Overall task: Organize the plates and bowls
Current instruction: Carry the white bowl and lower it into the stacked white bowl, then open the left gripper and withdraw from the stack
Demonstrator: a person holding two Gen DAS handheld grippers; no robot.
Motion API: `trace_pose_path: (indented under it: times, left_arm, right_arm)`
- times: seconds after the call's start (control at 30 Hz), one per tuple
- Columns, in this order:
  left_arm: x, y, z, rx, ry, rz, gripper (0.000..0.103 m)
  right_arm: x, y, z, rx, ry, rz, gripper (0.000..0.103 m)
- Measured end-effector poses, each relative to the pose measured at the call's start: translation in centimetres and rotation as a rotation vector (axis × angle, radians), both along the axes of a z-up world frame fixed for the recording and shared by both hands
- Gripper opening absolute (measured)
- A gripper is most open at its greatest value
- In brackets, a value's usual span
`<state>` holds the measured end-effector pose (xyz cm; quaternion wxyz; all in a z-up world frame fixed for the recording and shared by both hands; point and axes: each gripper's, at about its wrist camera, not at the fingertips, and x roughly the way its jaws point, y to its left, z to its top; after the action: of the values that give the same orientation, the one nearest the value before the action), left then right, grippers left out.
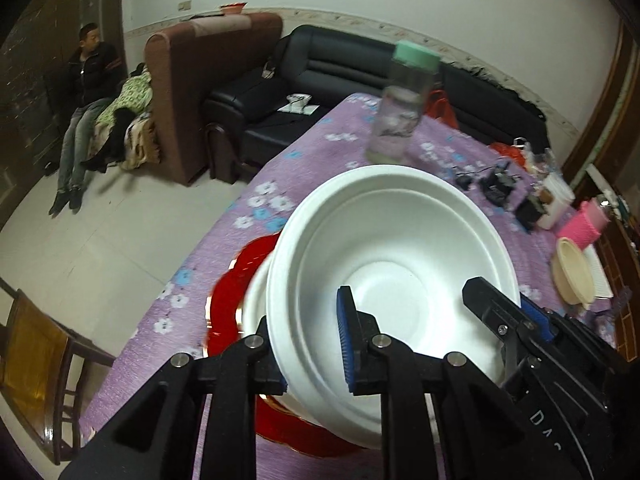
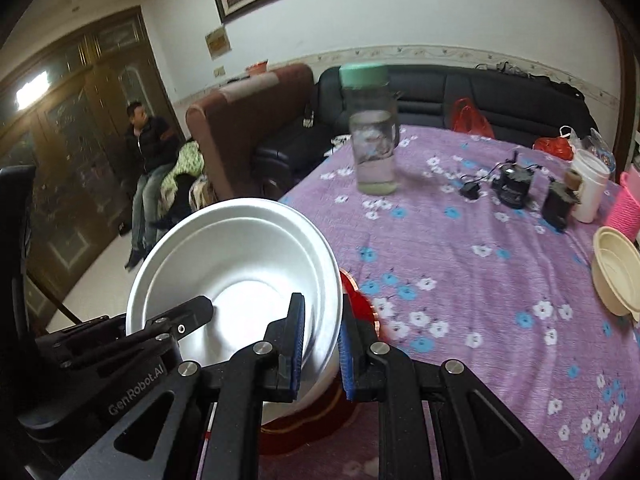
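Left gripper: its blue-padded fingers pinch the near-left rim of the white foam bowl, one finger inside, one outside.
Right gripper: pinches the right rim of the same bowl, one pad inside, one outside the wall.
White foam bowl: tilted, held above the red plate; a second white bowl appears nested beneath it.
Red plate: lies on the purple floral tablecloth at the near-left edge.
Cream bowl: rests at the right side of the table, well apart.
Glass jar: green lid, upright, farther back on the cloth.
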<state>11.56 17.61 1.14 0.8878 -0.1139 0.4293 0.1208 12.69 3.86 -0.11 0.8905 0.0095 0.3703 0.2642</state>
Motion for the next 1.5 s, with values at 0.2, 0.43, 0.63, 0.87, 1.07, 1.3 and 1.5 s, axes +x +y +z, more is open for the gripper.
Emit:
trace_pose_path:
  times: [0.2, 0.43, 0.63, 0.87, 1.07, 1.3, 1.5]
  left_arm:
    - [0.5, 1.9, -2.2, -0.021, 0.038, 0.02, 0.028]
    - [-0.4, 2.4, -1.6, -0.08, 0.016, 0.003, 0.042]
    - [-0.8, 3.1, -1.3, -0.153, 0.014, -0.022, 0.042]
    - [-2.8, 5.7, -0.4, -0.395, -0.109, -0.007, 0.059]
    - [-5.6, 6.4, 1.9, -0.348, -0.23, 0.056, 0.076]
    - [-7.4, 5.1, 3.1, -0.221, -0.249, 0.084, 0.079]
    - [-8.6, 2.1, 3.3, -0.099, -0.248, 0.083, 0.081]
  right_arm:
    - [0.8, 1.8, -2.0, -0.036, 0.048, 0.008, 0.017]
    - [1.2, 2.7, -2.9, -0.086, 0.019, 0.012, 0.017]
    - [0.7, 3.6, -2.8, -0.129, -0.004, 0.013, 0.017]
    - [1.0, 3.8, -3.1, -0.15, -0.008, 0.003, 0.018]
    - [1.5, 3.4, -3.6, -0.148, 0.001, -0.014, 0.018]
    - [0.6, 1.8, -1.7, -0.041, -0.041, -0.029, 0.049]
    - [-1.2, -0.4, 0.0, 0.007, -0.075, -0.055, 0.054]
